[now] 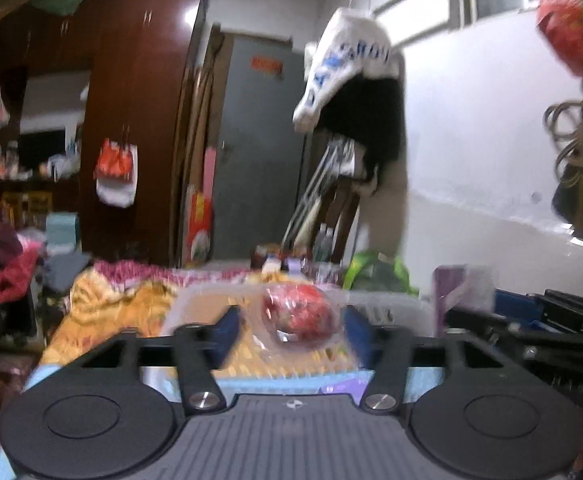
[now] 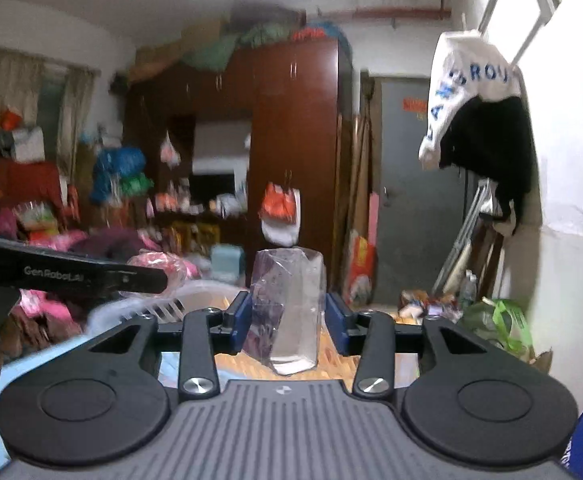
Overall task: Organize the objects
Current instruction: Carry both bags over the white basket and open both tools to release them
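Observation:
In the left wrist view my left gripper holds a red round object wrapped in clear plastic between its blue pads, above a clear plastic basket. The right gripper's black body shows at the right with a purple packet. In the right wrist view my right gripper is shut on a clear plastic packet with purple contents, held upright. The left gripper's arm crosses at the left over the basket, with the wrapped object at its tip.
An orange-yellow patterned cloth covers the surface under the basket. A brown wardrobe and grey door stand behind. Clothes hang on the right wall. A green bag lies at the right. Clutter piles at the left.

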`<state>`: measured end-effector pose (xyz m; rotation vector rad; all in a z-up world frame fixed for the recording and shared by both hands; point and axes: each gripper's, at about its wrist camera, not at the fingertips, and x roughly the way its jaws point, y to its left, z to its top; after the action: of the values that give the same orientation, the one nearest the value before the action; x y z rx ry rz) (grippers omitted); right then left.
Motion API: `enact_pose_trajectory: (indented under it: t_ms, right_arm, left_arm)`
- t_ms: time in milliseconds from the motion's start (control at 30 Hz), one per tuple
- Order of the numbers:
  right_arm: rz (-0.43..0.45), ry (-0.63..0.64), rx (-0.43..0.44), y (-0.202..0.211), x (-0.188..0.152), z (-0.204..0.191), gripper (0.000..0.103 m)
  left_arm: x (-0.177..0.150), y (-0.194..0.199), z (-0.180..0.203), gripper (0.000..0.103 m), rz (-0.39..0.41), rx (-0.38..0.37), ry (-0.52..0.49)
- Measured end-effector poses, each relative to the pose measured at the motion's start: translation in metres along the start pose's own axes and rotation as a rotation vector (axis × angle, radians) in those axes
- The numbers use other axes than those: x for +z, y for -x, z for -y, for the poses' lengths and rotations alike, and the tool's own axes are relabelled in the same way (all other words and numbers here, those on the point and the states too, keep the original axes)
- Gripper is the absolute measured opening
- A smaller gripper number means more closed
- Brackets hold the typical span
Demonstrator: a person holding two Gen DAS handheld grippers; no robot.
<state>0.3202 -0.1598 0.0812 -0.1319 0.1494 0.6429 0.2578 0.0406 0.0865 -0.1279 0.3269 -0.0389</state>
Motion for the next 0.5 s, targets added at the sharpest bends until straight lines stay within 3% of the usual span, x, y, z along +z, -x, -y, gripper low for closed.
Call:
enact_pose_trajectory:
  t_ms: [33, 67, 133, 333, 500]
  right_arm:
    - [-0.035, 0.004, -0.006, -0.006, -0.003, -0.001, 0.083]
    - [-0.047, 0.012, -0.026, -0.008, -0.008, -0.003, 0.095]
    - [-0.038, 0.031, -0.037, 0.003, -0.018, -0.008, 0.103]
    - [-0.007, -0.013, -0.003, 0.07, -0.066, -0.011, 0.103]
    - [0.057, -0.127, 0.003, 0.107, -0.112, -0.01, 0.103]
  left_arm:
    - [-0.003, -0.006, 0.0, 0.094, -0.032, 0.01, 0.002]
    - [-0.007, -0.006, -0.001, 0.096, -0.038, 0.019, 0.0]
    - [-0.017, 0.01, -0.002, 0.096, 0.005, 0.02, -0.027]
    - [-0.067, 0.09, -0.013, 0.1, 0.127, 0.015, -0.058]
    - [-0.12, 0.138, -0.029, 0.1, 0.163, 0.024, 0.002]
